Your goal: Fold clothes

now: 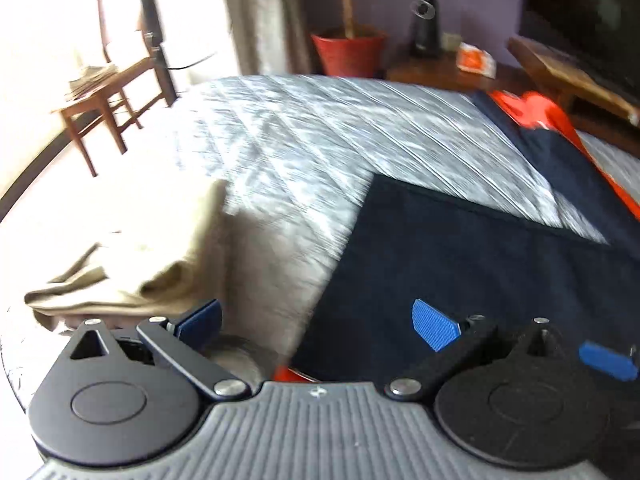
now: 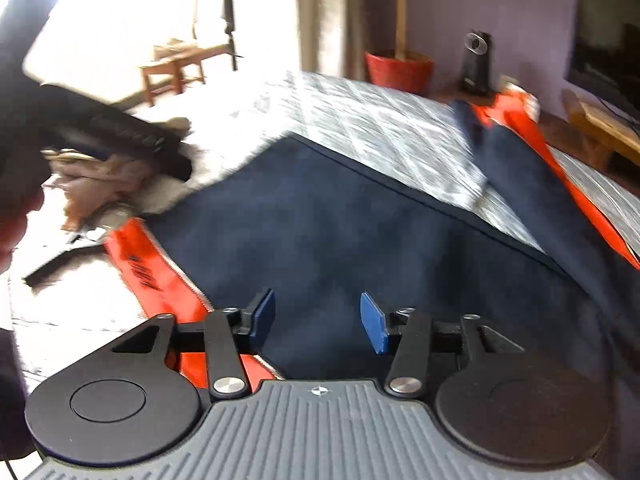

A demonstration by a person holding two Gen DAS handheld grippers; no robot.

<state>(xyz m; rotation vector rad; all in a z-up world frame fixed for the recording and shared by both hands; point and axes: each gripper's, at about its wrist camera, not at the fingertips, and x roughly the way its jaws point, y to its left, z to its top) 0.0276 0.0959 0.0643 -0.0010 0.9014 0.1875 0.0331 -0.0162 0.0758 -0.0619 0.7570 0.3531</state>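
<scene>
A navy garment (image 1: 480, 272) with orange side stripes (image 2: 148, 264) lies spread flat on a grey quilted bed (image 1: 300, 128). My left gripper (image 1: 316, 324) hangs wide open over the garment's left edge, and nothing is between its blue pads (image 1: 434, 324). My right gripper (image 2: 319, 318) hovers over the middle of the navy cloth (image 2: 320, 220), its jaws apart with no fold between them. A crumpled beige garment (image 1: 120, 276) sits on the bed to the left. In the right wrist view the left tool's black body (image 2: 120, 132) shows at upper left, over the beige cloth (image 2: 100, 184).
Beyond the bed stand a wooden chair (image 1: 104, 92), a red plant pot (image 1: 348, 52) and a black speaker (image 1: 424, 26) on a low wooden table. Dark wooden furniture (image 1: 568, 76) lies at the far right. Strong window light washes out the left side.
</scene>
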